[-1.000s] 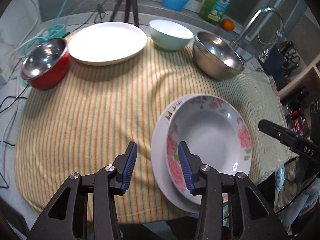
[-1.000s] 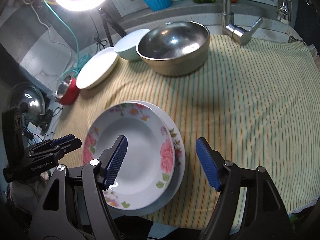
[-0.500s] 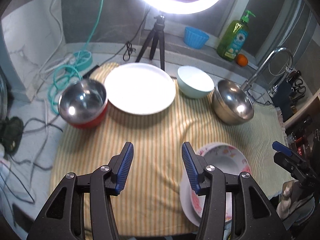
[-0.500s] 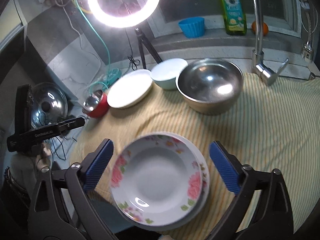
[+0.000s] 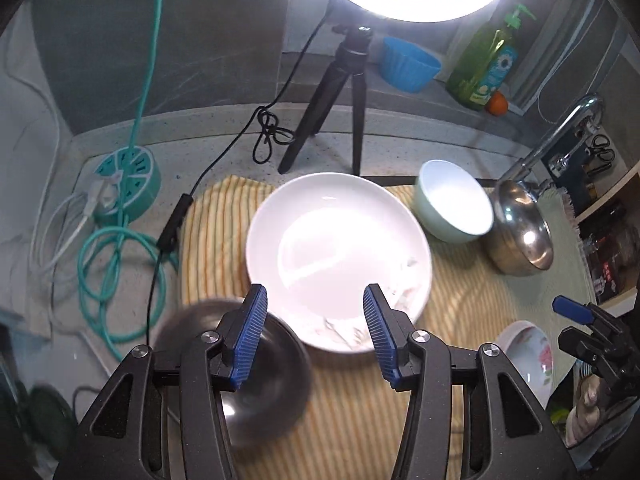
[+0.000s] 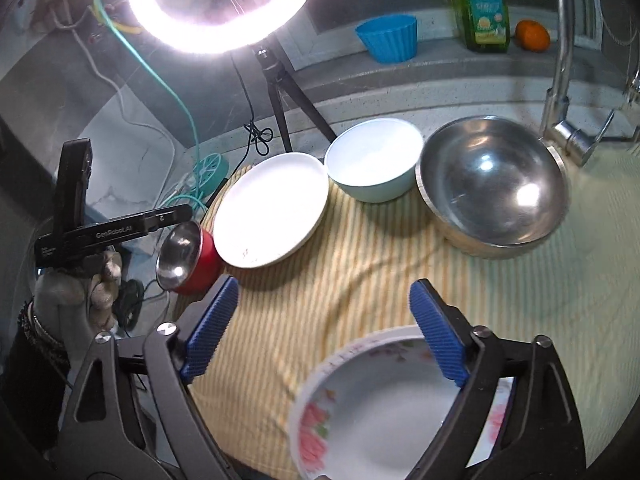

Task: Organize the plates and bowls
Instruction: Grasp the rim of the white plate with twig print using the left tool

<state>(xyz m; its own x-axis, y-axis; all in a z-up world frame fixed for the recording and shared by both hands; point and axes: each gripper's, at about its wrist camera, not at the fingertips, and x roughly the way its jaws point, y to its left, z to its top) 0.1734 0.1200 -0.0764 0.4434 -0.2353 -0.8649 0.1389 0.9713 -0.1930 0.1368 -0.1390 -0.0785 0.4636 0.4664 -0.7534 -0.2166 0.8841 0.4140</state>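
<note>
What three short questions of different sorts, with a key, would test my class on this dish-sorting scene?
1. True or false: the white plate sits between the red bowl and the pale green bowl.
2. Which dish lies nearest the tap? A) steel bowl B) floral plate C) red bowl
3. Fill in: the dishes rest on a ______ cloth.

Key: 1 true; 2 A; 3 striped.
</note>
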